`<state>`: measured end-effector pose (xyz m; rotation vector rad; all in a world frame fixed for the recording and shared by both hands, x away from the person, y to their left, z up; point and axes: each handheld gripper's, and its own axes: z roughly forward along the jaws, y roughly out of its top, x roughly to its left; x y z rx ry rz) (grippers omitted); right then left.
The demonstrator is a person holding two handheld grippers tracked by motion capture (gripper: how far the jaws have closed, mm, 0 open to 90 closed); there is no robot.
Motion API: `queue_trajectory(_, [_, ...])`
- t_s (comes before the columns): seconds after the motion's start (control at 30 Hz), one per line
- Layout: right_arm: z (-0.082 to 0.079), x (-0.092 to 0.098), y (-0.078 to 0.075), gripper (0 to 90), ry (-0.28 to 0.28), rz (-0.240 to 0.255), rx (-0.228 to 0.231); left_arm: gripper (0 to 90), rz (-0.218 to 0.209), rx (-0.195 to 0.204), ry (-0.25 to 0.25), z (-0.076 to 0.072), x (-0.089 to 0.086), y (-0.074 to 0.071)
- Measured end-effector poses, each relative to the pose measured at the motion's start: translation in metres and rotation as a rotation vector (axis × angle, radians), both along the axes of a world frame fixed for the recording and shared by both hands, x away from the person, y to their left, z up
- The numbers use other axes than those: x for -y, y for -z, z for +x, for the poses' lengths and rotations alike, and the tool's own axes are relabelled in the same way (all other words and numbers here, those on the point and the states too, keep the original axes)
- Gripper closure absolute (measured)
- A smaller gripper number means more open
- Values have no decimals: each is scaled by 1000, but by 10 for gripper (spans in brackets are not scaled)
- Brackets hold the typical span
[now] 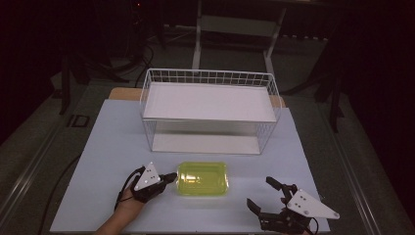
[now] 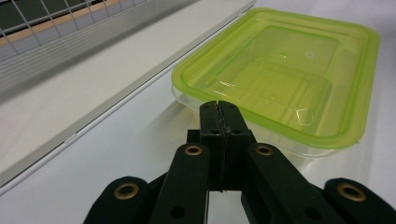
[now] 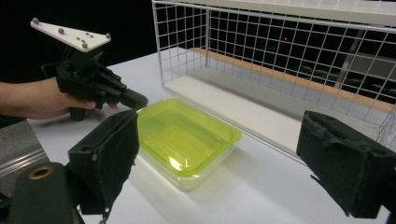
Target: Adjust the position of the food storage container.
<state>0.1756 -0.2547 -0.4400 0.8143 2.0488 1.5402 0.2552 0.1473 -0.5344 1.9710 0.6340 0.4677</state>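
While the green container sits unlifted on the surface, our left gripper touches its rim, fingers pressed together on nothing. Our right gripper waits nearby, fingers wide; grasping and moving remain.

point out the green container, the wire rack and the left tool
green container (image 1: 202, 178), high view, on its sunken lid centre
wire rack (image 1: 208, 77), high view, on its back top rim
left tool (image 2: 219, 113), left gripper view, at the tips of its shut jaws

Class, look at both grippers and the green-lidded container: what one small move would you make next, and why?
Probably bring the right gripper in toward the container. Its fingers stand wide open and apart from the box, while the left gripper, shut, sits at the lid's left edge. The wire shelf rack stands just behind.
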Motion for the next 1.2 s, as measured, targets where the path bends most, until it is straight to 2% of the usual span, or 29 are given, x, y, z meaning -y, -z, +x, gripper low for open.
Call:
queue_trajectory(0.2, [1, 0, 0, 130, -1, -1, -5, 900, -11, -6, 5, 5, 8, 1])
queue_trajectory(0.5, [1, 0, 1, 130, 1, -3, -3, 900, -19, -4, 27, 5, 20, 0])
queue_trajectory(0.73, [1, 0, 1, 130, 1, -8, -3, 896, -56, -11, 24, 5, 20, -3])
queue_trajectory(0.87, [2, 0, 2, 130, 1, -8, -9, 738, -119, -43, 14, 2, 10, -8])
queue_trajectory(0.9, [2, 0, 2, 129, 0, -7, -9, 667, -113, -44, -1, 1, 8, -11])
queue_trajectory(0.93, [2, -1, 3, 129, 0, -7, -10, 576, -125, -64, -17, 0, 7, -13])
queue_trajectory(1.0, [2, -2, 3, 129, -1, -9, -7, 424, -178, -127, -51, -1, 3, -16])
queue_trajectory(1.07, [2, -2, 3, 129, -2, -10, -8, 281, -194, -126, -65, -4, 1, -18])
queue_trajectory(1.17, [3, -3, 3, 130, -2, -10, -13, 88, -232, -143, -41, -8, -2, -20])
queue_trajectory(1.2, [4, -4, 4, 130, -2, -13, -13, 39, -229, -151, -43, -9, -3, -22])
